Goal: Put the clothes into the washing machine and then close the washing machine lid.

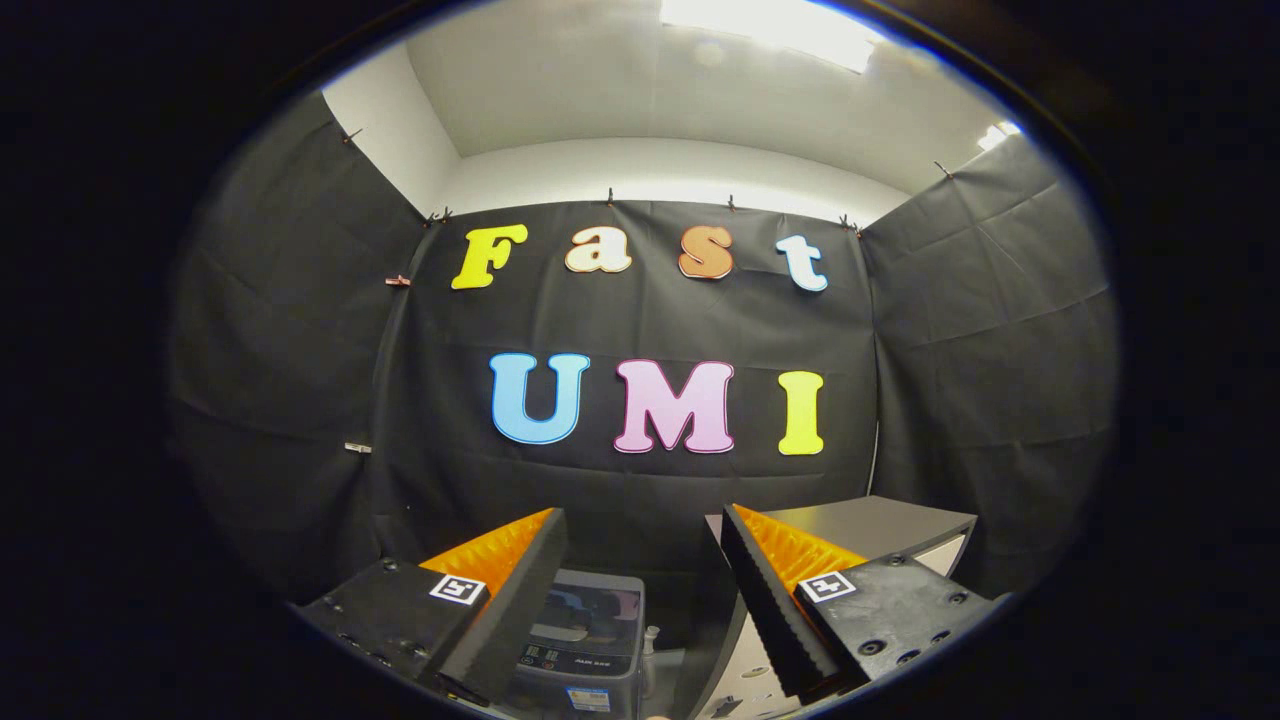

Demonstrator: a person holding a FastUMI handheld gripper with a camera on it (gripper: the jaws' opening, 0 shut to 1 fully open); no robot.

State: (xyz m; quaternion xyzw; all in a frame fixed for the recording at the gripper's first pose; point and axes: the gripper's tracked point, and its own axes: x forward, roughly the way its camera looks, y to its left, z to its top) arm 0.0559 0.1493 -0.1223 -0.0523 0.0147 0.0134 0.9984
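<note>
The gripper hangs high, its fingers spread wide with nothing between them. Below them, toward six o'clock, the washing machine stands with its glossy lid lying flat, seemingly shut. At four o'clock sits a grey cabinet. Any approach should come down squarely over that lid.

I see black cloth walls all round, a white ceiling (one bright light), a grey cabinet far right.
</note>
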